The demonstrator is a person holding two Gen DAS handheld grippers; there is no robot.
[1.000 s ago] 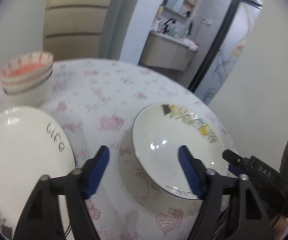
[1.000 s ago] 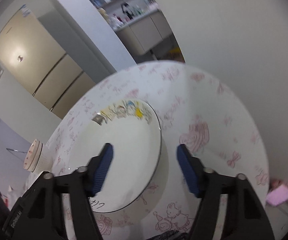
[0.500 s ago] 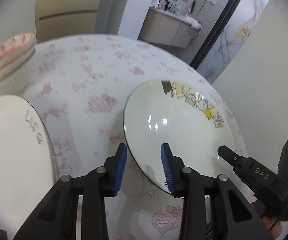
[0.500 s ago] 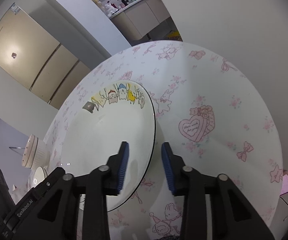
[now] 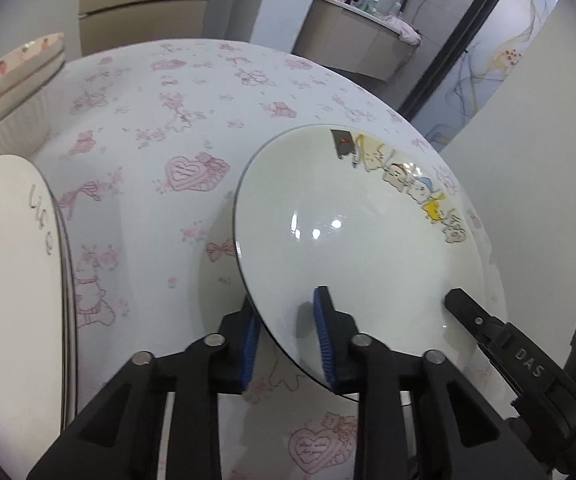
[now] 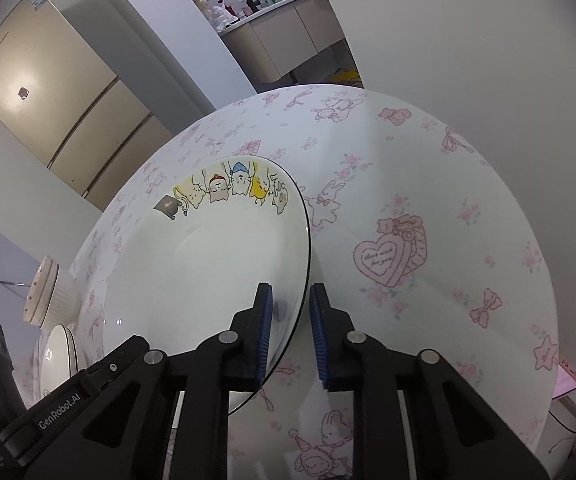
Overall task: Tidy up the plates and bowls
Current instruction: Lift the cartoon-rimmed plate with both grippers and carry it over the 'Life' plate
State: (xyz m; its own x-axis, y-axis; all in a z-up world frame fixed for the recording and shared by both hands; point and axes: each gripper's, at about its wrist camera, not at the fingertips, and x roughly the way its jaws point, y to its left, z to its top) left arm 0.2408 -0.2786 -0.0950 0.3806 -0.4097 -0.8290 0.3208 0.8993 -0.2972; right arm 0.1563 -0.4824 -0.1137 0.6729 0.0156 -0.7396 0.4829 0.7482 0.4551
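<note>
Tilted cartoon plate, cat pictures at the far rim, nothing in it. Both grippers' fingers closing on its near rim.

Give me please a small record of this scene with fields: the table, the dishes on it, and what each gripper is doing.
table: round table, white cloth with pink prints
main dish: cartoon plate, near rim between both grippers
other dishes: lettered white plate; stacked bowls behind it
left gripper: closing, one finger above and one below the plate rim
right gripper: closing, straddles the same plate's edge
</note>
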